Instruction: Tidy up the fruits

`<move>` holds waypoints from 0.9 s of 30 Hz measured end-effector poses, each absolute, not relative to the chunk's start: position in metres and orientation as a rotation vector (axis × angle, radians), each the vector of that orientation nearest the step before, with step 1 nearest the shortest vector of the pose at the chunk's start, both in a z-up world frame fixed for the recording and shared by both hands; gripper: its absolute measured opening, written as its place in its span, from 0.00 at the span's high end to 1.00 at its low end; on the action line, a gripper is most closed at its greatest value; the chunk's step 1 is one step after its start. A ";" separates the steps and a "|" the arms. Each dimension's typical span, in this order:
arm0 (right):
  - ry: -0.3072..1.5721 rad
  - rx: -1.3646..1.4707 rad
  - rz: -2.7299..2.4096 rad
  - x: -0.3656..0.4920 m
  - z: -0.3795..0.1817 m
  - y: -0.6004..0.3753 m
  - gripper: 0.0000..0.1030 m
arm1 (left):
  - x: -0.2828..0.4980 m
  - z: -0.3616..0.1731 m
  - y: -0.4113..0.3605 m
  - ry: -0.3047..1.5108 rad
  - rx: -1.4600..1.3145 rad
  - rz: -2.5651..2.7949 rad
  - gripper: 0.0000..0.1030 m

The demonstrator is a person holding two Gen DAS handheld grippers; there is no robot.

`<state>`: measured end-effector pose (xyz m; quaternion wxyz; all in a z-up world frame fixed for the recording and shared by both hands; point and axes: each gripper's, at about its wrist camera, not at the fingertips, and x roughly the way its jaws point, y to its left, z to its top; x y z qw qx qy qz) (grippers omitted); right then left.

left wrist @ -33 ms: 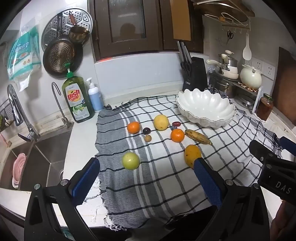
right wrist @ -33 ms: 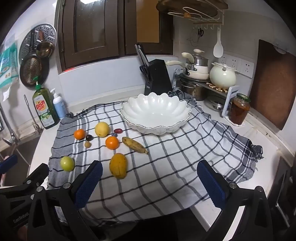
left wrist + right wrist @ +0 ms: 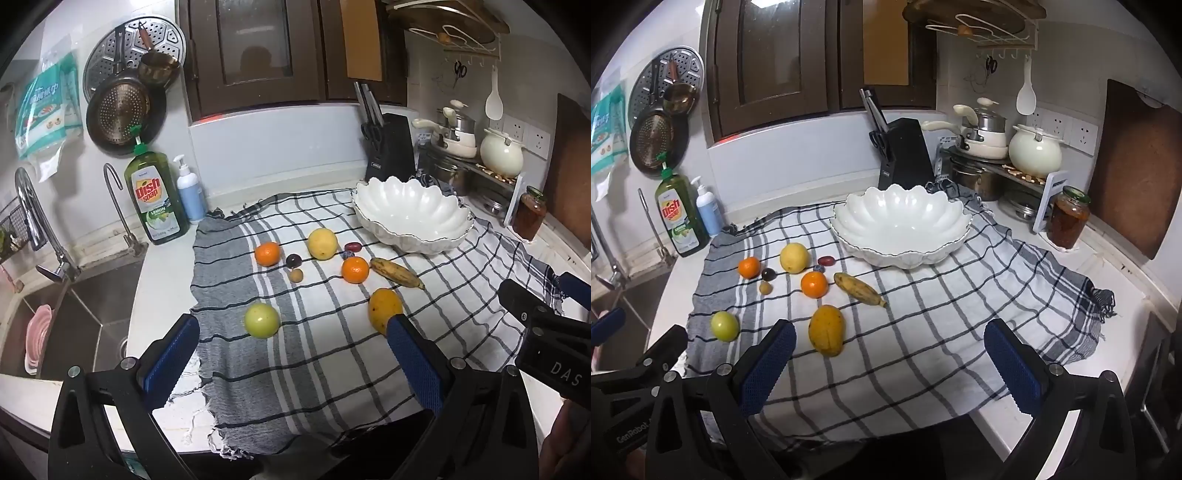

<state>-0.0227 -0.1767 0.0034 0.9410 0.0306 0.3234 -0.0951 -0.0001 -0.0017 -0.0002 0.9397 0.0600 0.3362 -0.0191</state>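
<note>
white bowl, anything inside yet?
Nothing visible inside the white bowl; its inner walls and base look bare. The fruit, including the banana, lies outside on the checked cloth. The near rim hides a strip of the interior.

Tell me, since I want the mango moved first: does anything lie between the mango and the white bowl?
The banana lies on the cloth between the mango and the white bowl, with an orange just left of that line. Lifting the mango over them looks easy; both grippers are open and empty.
</note>
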 end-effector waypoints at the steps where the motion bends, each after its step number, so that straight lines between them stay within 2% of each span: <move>1: 0.652 0.054 -0.195 -0.023 0.003 -0.177 0.00 | 0.000 0.000 0.001 0.682 0.087 -0.056 0.00; 27: 0.663 0.061 -0.207 -0.022 0.003 -0.176 0.00 | -0.004 -0.002 -0.004 0.679 0.094 -0.056 0.00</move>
